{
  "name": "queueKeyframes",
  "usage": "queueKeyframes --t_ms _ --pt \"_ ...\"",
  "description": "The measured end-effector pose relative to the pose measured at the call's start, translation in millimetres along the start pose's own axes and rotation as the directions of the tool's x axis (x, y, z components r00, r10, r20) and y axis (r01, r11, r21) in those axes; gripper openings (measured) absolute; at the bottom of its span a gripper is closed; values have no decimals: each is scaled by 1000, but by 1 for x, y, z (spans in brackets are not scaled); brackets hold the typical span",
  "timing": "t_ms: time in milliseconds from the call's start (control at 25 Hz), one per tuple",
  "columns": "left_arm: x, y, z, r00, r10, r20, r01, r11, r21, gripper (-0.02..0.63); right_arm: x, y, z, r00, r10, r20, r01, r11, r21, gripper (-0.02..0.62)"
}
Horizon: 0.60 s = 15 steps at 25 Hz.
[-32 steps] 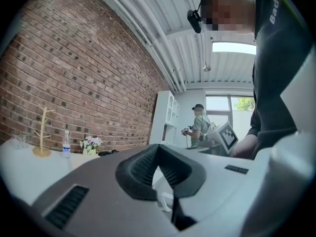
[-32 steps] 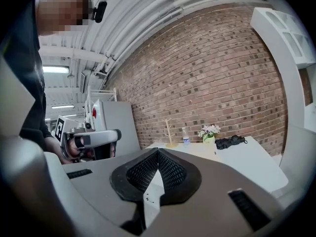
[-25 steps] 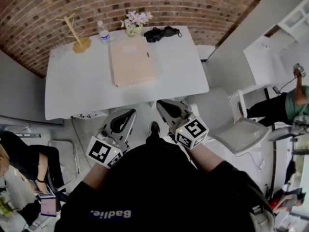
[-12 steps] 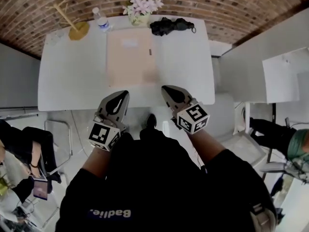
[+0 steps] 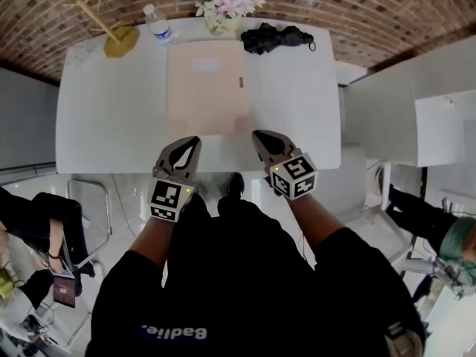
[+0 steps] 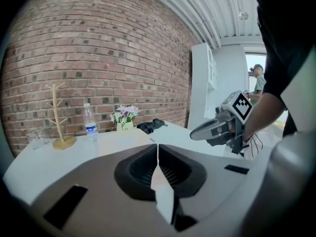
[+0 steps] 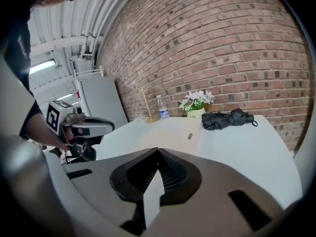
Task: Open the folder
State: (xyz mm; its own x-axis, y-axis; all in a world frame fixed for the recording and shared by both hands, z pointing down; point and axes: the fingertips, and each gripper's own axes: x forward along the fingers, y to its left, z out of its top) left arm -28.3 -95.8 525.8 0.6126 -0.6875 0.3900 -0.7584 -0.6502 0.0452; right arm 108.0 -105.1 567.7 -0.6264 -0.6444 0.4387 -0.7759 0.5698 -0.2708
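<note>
Beige folder [image 5: 206,88] lies closed near bottle [image 5: 158,27], flowers [image 5: 232,6], black umbrella [image 5: 277,37]

Wooden stand [image 5: 111,34], bottle [image 5: 158,27], flowers [image 5: 230,7] and umbrella [image 5: 279,37] sit on white table [image 5: 104,117].

The folder [image 5: 207,88] in front of me is a plain peach-coloured rectangle, shut and lying flat on the white desk [image 5: 111,117]. It sits about mid-desk, its long sides running away from me and its short near edge close to my side of the desk. A pale label [image 5: 204,65] shows near its far end, and a small dark tab [image 5: 240,82] on its right edge.
</note>
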Motion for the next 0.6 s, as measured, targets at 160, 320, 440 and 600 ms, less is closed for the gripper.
queueKeyframes --t_ms 160,320,440,600 --pt "11 13 -21 996 7 -88 -2 999 51 28 15 -6 -14 999 -27 -29 28 999 45 28" --pt "16 24 -46 984 11 -178 11 993 120 97 25 -9 -27 997 -49 -53 53 995 84 28" --pt "22 26 -71 970 11 -244 34 983 181 134 31 -13 -34 996 -63 -70 69 994 87 28" --pt "28 29 -90 952 21 -307 59 966 251 177 36 -17 -39 993 -81 -87 89 992 84 28"
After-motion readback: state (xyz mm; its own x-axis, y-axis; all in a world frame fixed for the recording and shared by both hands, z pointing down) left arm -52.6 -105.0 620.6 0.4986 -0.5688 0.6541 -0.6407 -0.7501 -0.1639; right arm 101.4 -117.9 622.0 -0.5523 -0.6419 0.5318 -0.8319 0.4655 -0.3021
